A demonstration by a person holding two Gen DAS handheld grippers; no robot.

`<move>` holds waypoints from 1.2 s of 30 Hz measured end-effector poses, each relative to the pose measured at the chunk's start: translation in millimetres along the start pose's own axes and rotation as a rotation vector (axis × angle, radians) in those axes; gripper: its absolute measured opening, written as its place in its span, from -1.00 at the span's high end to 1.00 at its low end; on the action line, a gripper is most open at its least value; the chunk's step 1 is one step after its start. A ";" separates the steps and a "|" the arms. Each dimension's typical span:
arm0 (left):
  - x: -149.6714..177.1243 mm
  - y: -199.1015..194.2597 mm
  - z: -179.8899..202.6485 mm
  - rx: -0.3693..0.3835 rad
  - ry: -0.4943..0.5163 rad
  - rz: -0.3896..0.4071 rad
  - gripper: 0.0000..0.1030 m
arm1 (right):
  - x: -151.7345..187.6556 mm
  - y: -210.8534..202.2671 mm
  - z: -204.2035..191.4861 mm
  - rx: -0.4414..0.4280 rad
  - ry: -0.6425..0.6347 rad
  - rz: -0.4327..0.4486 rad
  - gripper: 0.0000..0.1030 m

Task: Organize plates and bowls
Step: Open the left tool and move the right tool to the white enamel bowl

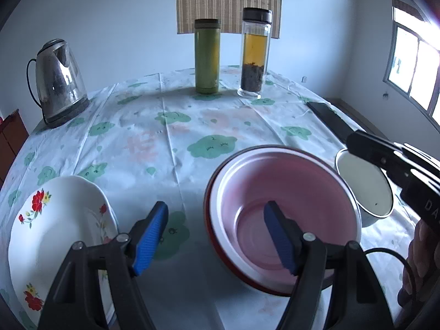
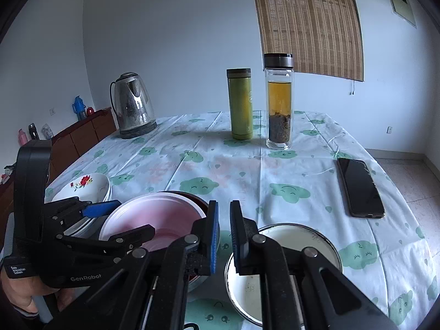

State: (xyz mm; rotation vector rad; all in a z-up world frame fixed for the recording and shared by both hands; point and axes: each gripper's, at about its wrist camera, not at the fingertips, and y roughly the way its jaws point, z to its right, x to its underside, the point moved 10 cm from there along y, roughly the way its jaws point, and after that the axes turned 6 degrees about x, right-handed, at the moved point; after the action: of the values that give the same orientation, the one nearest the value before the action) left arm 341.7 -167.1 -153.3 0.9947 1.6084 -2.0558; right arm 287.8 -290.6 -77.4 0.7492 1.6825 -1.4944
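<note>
A pink bowl [image 1: 288, 189] [image 2: 154, 211] sits nested inside a red-rimmed bowl [image 1: 217, 244] on the cloth. My left gripper [image 1: 217, 233] is open and straddles their near-left rim, one blue pad inside the pink bowl, the other outside; neither presses. A white floral plate [image 1: 55, 233] [image 2: 85, 184] lies to its left. On the right is a white enamel bowl [image 1: 363, 189] [image 2: 302, 247], which looks tilted. My right gripper [image 2: 225, 220] [image 1: 349, 140] is shut on that bowl's rim.
Along the far side of the table stand a steel kettle [image 1: 59, 82], a green flask [image 1: 206, 55] and a glass tea bottle [image 1: 254, 52]. A black phone [image 2: 360, 187] lies at the right. A wooden cabinet [image 2: 82, 134] stands beyond the left edge.
</note>
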 end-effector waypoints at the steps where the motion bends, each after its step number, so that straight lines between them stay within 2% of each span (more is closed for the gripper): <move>1: 0.4 0.7 -1.2 0.000 -0.004 -0.001 -0.42 | -0.6 -1.1 2.6 0.008 0.000 0.006 0.81; 19: -16.3 -26.8 2.2 0.032 -0.038 0.110 -0.43 | 4.0 -21.6 56.6 0.079 0.114 0.052 0.79; 20: -17.1 -28.8 5.2 0.041 -0.040 0.114 -0.43 | 4.8 -22.5 58.9 0.089 0.116 0.053 0.70; 22: -18.8 -32.3 14.6 0.064 -0.037 0.122 -0.43 | 7.4 -24.0 64.3 0.100 0.123 0.052 0.37; 23: -19.6 -33.8 21.3 0.075 -0.026 0.125 -0.43 | 8.3 -25.2 67.8 0.109 0.129 0.055 0.11; 24: -20.2 -35.7 28.7 0.082 -0.010 0.127 -0.43 | 9.1 -27.1 71.7 0.120 0.136 0.059 0.01; 29: -21.5 -42.0 58.8 0.103 0.057 0.124 -0.43 | 19.3 -28.8 94.0 0.156 0.179 0.026 -0.01; 36: -26.1 -43.2 78.5 0.131 0.056 0.125 -0.43 | 38.5 -20.7 115.0 0.194 0.190 -0.052 -0.01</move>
State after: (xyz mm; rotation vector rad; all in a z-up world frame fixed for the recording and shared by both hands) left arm 307.3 -232.2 -96.0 1.1760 1.4136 -2.0876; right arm 267.2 -409.3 -102.4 0.9845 1.7225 -1.6854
